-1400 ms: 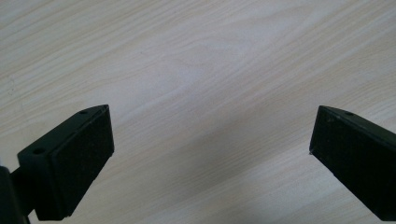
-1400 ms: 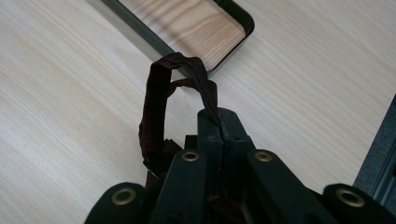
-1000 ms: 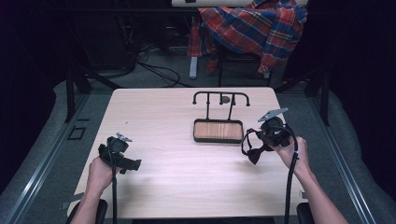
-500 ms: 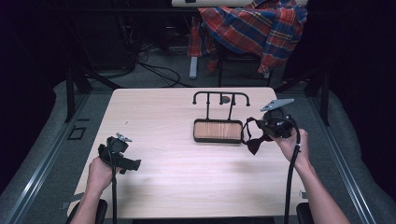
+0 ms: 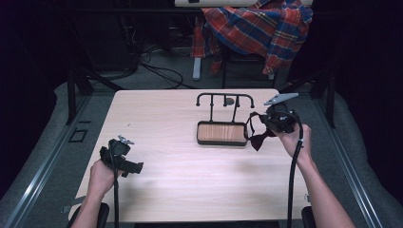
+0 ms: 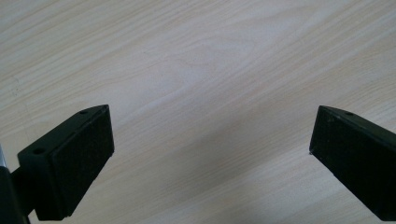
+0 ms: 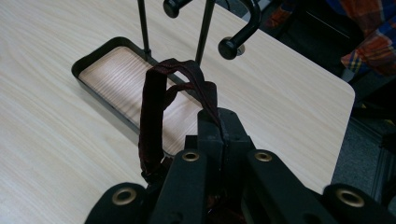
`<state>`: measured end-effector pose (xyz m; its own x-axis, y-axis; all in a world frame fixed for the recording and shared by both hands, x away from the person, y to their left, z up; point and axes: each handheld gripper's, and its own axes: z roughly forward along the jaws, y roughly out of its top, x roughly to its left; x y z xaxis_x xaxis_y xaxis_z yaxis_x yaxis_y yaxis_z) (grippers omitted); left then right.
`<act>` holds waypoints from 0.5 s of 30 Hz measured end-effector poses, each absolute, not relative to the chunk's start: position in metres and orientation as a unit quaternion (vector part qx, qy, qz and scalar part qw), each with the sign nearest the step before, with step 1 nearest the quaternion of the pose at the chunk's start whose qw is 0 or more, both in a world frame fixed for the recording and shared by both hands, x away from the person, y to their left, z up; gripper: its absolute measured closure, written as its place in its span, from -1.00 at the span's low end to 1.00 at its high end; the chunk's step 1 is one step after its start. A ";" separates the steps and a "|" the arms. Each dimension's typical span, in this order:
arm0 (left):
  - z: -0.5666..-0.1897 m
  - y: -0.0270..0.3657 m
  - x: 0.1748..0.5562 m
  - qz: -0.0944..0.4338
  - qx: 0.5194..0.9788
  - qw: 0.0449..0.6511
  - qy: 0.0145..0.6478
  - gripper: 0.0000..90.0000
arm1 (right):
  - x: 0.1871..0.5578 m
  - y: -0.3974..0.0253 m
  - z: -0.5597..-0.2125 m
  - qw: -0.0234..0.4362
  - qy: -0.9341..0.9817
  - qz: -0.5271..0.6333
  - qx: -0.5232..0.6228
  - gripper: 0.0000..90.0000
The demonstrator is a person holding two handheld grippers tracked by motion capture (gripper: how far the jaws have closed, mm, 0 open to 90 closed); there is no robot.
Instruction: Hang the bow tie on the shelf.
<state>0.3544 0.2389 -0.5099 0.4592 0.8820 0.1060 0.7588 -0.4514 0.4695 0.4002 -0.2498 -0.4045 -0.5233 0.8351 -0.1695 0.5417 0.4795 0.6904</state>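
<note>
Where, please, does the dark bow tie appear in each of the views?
High view: the bow tie hangs from the right gripper, right of centre, beside the rack.
Left gripper view: not in it; bare table between open jaws.
Right gripper view: centre, its strap looping up from the shut jaws.
Shared landmark: the rack.
</note>
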 end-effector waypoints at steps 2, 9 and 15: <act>-0.510 0.239 0.355 0.169 0.836 0.179 0.491 -1.00 | 0.403 -0.250 -0.404 0.253 0.821 0.292 0.420 0.99; -0.510 0.238 0.355 0.168 0.837 0.179 0.489 -1.00 | 0.411 -0.250 -0.403 0.256 0.818 0.292 0.425 0.99; -0.510 0.238 0.355 0.168 0.837 0.179 0.489 -1.00 | 0.416 -0.250 -0.399 0.260 0.814 0.299 0.425 0.99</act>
<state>0.3546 0.2383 -0.5098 0.4652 0.8788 0.1059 0.7588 -0.4575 0.4635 0.4163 -0.2496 -0.3986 -0.5036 0.8470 -0.1700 0.5359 0.4607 0.7075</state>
